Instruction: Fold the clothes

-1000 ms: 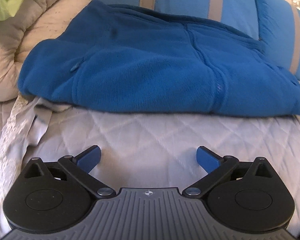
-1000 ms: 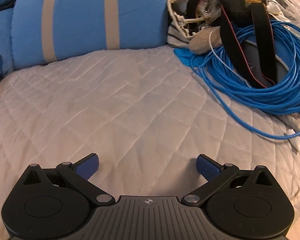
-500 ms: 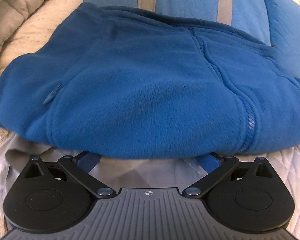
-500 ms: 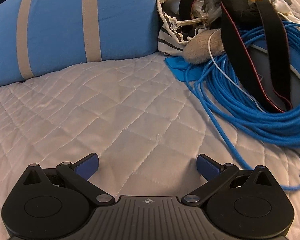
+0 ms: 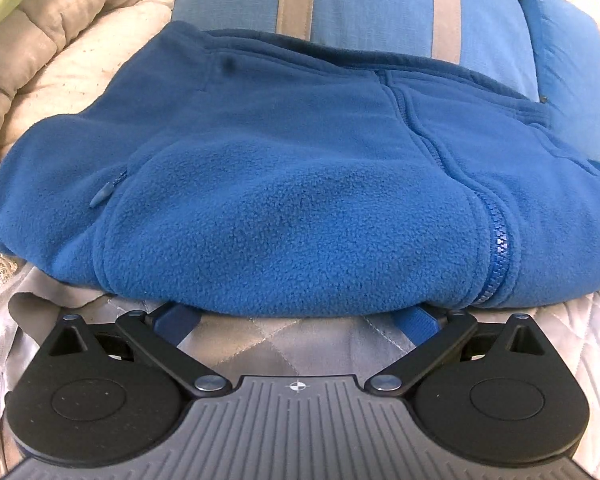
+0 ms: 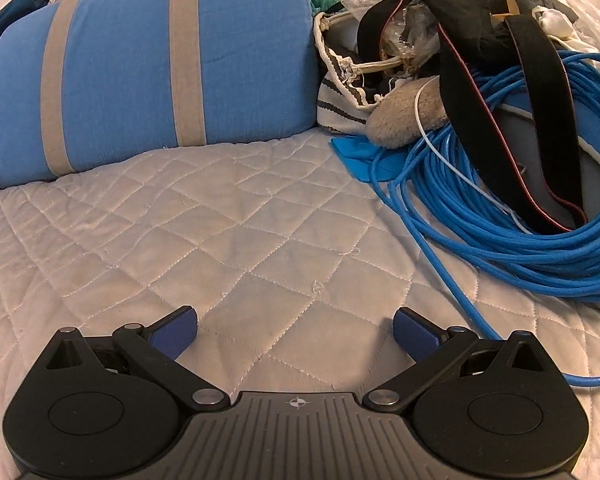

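The left gripper (image 5: 298, 314) is spread wide, its tips tucked under the near edge of the blue fleece jacket (image 5: 300, 184), which is bunched on the quilted bed (image 5: 580, 320) against a striped pillow (image 5: 364, 4). The right gripper (image 6: 296, 330) is held wide and empty over bare quilt, beside a coiled blue cable (image 6: 500, 216). Folding is judged partly done at most; nothing is gripped yet.

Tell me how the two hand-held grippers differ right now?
The left hand-held gripper has its blue fingertips tucked under the hem of the folded blue fleece jacket; the right hand-held gripper has only bare white quilted bedcover between its fingertips. The left's fingertips are mostly hidden by fleece; the right's show fully. Both are open and hold nothing.
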Demonstrator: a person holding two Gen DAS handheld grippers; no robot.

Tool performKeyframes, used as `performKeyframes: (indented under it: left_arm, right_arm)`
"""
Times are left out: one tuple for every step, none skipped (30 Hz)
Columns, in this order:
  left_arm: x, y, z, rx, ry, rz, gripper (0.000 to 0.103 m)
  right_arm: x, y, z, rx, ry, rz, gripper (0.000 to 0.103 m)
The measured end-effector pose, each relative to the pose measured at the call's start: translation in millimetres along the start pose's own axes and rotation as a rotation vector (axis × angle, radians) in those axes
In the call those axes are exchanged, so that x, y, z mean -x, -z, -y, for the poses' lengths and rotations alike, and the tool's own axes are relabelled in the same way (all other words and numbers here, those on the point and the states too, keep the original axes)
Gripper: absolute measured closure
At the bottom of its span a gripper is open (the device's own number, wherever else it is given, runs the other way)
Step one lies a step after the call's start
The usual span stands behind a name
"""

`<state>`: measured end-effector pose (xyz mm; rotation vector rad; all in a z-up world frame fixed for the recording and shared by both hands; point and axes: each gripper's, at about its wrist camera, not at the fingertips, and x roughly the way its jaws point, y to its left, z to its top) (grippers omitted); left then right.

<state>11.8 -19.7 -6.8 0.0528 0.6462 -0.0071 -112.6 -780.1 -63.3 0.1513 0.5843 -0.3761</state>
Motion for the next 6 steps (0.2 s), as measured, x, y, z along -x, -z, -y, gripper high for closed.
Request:
performKeyframes:
  left_arm:
    - [0.1,0.0,-0.4,0.002,0.003,0.001,0.000]
    - [0.2,0.0,-0.9,0.005,0.007,0.003,0.000]
    - [0.3,0.0,-1.3,0.008,0.011,0.004,0.000]
    - [0.4,0.1,-1.8,0.010,0.014,0.005,0.000]
    - [0.6,0.1,-2.2,0.013,0.018,0.006,0.000]
    - [0.5,-0.1,-2.5,0.015,0.020,0.007,0.000]
  right_arm:
    - [0.3,0.4,-0.4,0.001,0.002,0.001,0.000]
    - [0.5,0.8,-0.7,0.001,0.004,0.003,0.000]
    - [0.7,1.0,-0.9,0.002,0.006,0.004,0.000]
    - [0.8,1.0,-1.0,0.002,0.007,0.004,0.000]
    - [0.8,1.0,-1.1,0.002,0.008,0.004,0.000]
    - [0.9,1.0,-1.2,0.001,0.010,0.005,0.000]
